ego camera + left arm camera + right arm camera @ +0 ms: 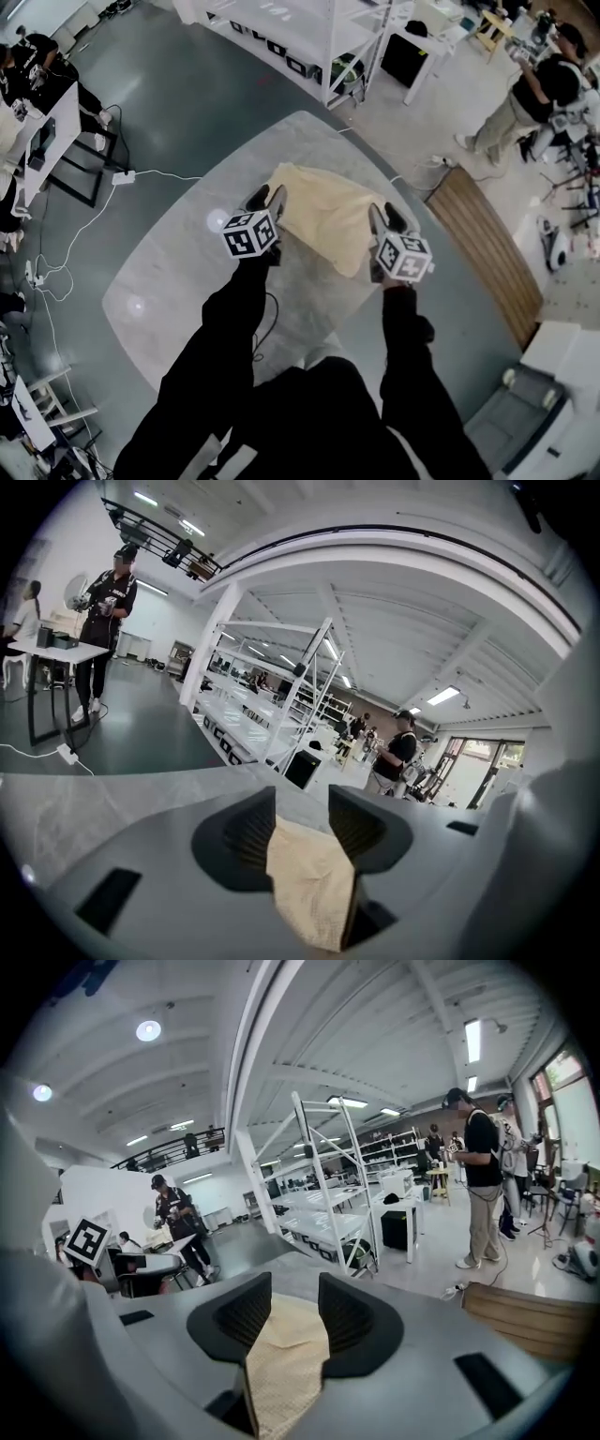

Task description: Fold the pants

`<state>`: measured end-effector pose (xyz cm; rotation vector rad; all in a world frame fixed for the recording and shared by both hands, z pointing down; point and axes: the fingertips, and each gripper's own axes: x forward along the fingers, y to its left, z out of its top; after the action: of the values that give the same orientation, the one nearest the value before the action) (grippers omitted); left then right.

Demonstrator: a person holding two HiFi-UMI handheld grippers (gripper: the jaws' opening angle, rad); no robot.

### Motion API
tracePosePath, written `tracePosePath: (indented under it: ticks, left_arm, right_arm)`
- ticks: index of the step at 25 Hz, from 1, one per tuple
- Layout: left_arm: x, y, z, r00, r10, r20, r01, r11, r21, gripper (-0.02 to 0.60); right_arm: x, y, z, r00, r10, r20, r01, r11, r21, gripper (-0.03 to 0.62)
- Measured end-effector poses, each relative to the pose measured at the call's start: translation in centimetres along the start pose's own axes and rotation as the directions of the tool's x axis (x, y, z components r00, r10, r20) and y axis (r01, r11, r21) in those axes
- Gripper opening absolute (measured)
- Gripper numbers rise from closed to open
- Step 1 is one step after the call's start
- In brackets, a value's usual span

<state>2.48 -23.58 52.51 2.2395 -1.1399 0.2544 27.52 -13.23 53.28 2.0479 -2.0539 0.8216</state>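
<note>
Pale yellow pants (323, 220) lie spread on the grey marbled table (169, 281), their near edge lifted off it. At the near left corner my left gripper (266, 198) is shut on the cloth; at the near right corner my right gripper (395, 218) grips it the same way. In the left gripper view the fabric (309, 883) hangs down between the two dark ribbed pads of the left gripper (302, 803). The right gripper view shows the same fabric (281, 1363) pinched in the right gripper (295, 1288). The far part of the pants rests on the table.
A white shelving rack (309, 37) stands beyond the table. A wooden bench (487, 248) runs along the table's right side. Cables (84, 225) trail over the floor at the left. People stand at the far right (534, 94) and far left (37, 66).
</note>
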Motion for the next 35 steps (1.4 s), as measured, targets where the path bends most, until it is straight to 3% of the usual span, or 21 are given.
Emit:
tracePosePath:
  ticks: [9, 15, 19, 24, 35]
  left_arm:
    - [-5.0, -0.6, -1.2, 0.996, 0.074, 0.048, -0.072, 0.997, -0.036, 0.153]
    - [-5.6, 0.7, -2.6, 0.99, 0.131, 0.041, -0.125, 0.983, -0.138, 0.147]
    - [-5.0, 2.5, -3.3, 0.987, 0.159, 0.025, -0.15, 0.964, -0.221, 0.147]
    - [-3.5, 4.7, -4.6, 0.982, 0.188, -0.001, -0.18, 0.938, -0.297, 0.147]
    - [0.9, 9.5, -6.7, 0.969, 0.228, -0.097, -0.247, 0.899, -0.361, 0.15]
  right_arm:
    - [1.0, 5.9, 1.3, 0.984, 0.166, -0.063, -0.174, 0.975, -0.142, 0.137]
    - [5.1, 7.9, 1.5, 0.965, 0.205, -0.164, -0.237, 0.95, -0.204, 0.13]
    - [8.5, 9.5, 0.7, 0.939, 0.243, -0.243, -0.302, 0.921, -0.246, 0.13]
    - [12.6, 11.4, -1.5, 0.884, 0.298, -0.36, -0.406, 0.871, -0.277, 0.131]
    - [21.3, 12.8, -4.9, 0.808, 0.313, -0.5, -0.494, 0.821, -0.286, 0.153]
